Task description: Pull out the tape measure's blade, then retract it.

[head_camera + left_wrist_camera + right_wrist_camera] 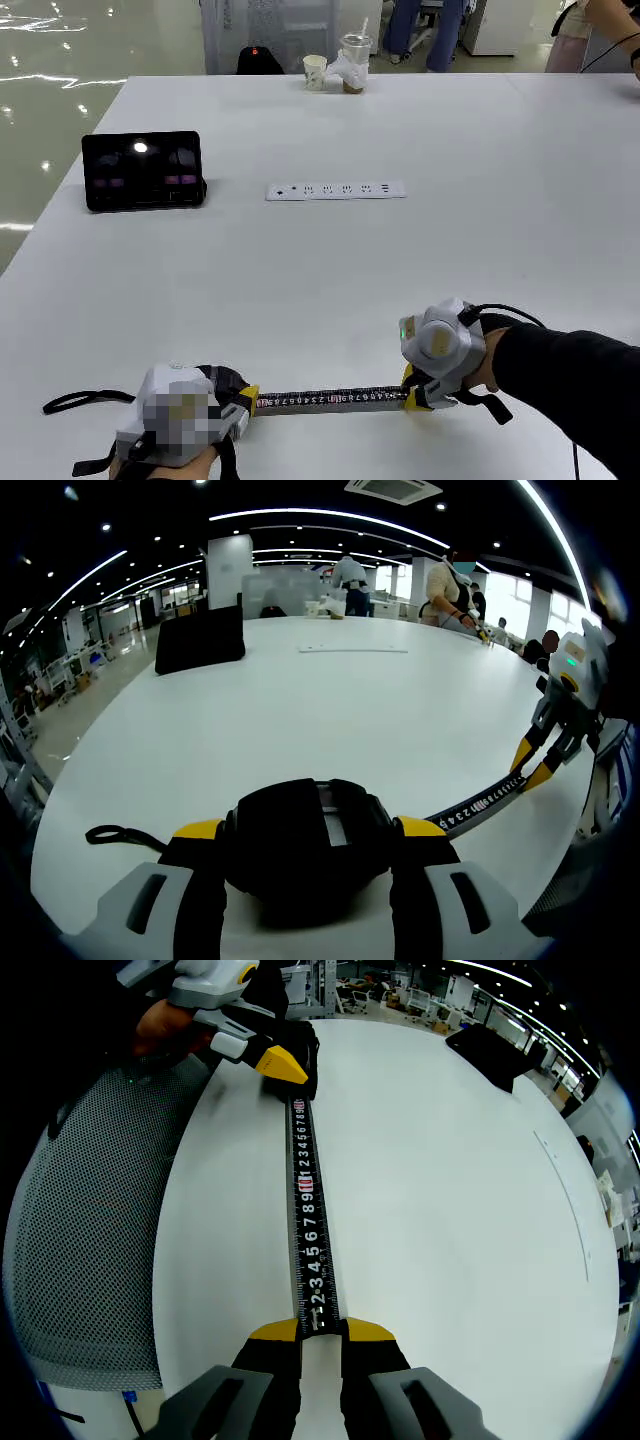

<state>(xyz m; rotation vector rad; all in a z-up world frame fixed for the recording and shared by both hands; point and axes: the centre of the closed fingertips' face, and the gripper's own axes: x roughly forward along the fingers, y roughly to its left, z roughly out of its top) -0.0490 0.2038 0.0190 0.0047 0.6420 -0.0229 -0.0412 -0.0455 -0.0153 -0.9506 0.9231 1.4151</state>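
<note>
White bench (330, 280) stretches wide, a power strip (336, 190) and a dark tablet (143, 170) lying toward its far side; at the near edge the left tool (308, 828) has its jaws clamped round the black tape measure case (290, 875); the blade (303, 1210) runs extended to the right, its tip pinched between the closed jaws of the right tool (320, 1332).
</note>
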